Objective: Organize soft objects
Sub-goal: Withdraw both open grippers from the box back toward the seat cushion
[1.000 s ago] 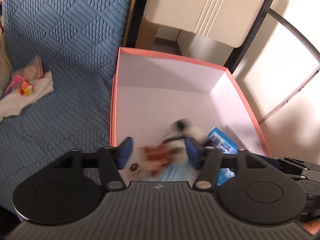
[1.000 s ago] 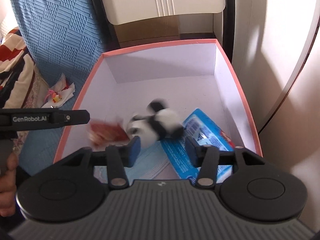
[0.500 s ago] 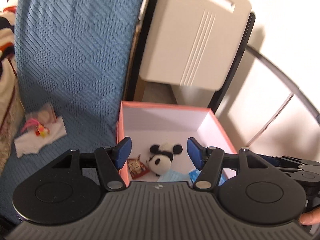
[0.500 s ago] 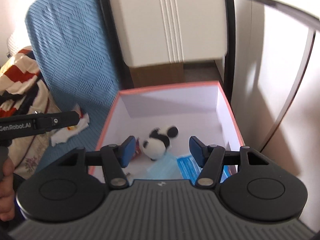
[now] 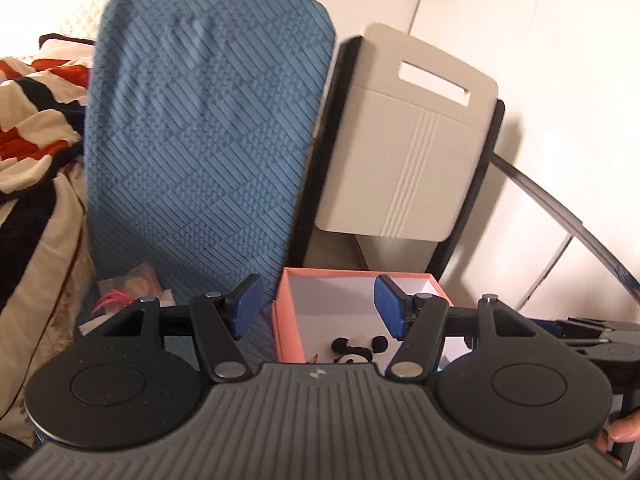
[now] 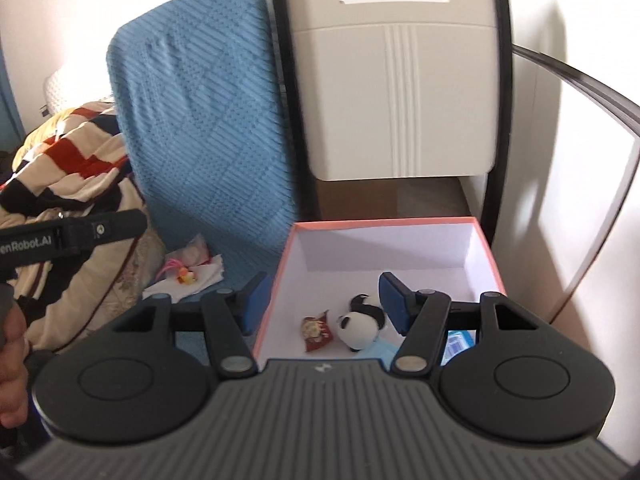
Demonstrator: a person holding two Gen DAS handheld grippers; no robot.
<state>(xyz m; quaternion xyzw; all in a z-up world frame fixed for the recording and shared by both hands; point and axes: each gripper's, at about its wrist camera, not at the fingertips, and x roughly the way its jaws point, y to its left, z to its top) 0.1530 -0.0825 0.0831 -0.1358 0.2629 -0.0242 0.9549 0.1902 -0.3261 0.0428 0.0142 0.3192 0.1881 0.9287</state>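
At the far left a rumpled quilt in cream, red and black [image 6: 68,184] lies heaped on the bed. Beside it, on the blue textured bedspread [image 6: 200,120], a small white cloth with a pink-tasselled trinket on it [image 6: 188,276] rests near the bedspread's right edge, just left of the box.

The left gripper [image 5: 316,312] hangs with its blue-padded fingers [image 5: 246,306] spread wide apart and nothing between them; they frame the left wall of the box from above. In the right wrist view its black side arm [image 6: 72,232] juts in from the left edge.

The open-topped cardboard box with a salmon-pink outside and white inside [image 6: 380,222] sits against the right edge of the bedspread. Inside it, near the front wall, a small red printed pouch [image 6: 318,330] lies left of centre; just right of it sits a black-and-white panda plush toy [image 6: 360,322], touching or nearly touching the pouch. Under the panda lies a light blue face mask [image 6: 378,348], and toward the front right corner a blue printed packet [image 6: 458,342] shows partly behind the gripper.

The right gripper [image 6: 320,304] hovers above the box front, its blue fingers [image 6: 394,300] also wide apart and empty.

Behind the box stands a cream plastic panel with a slot handle [image 6: 400,100], set in a black frame.
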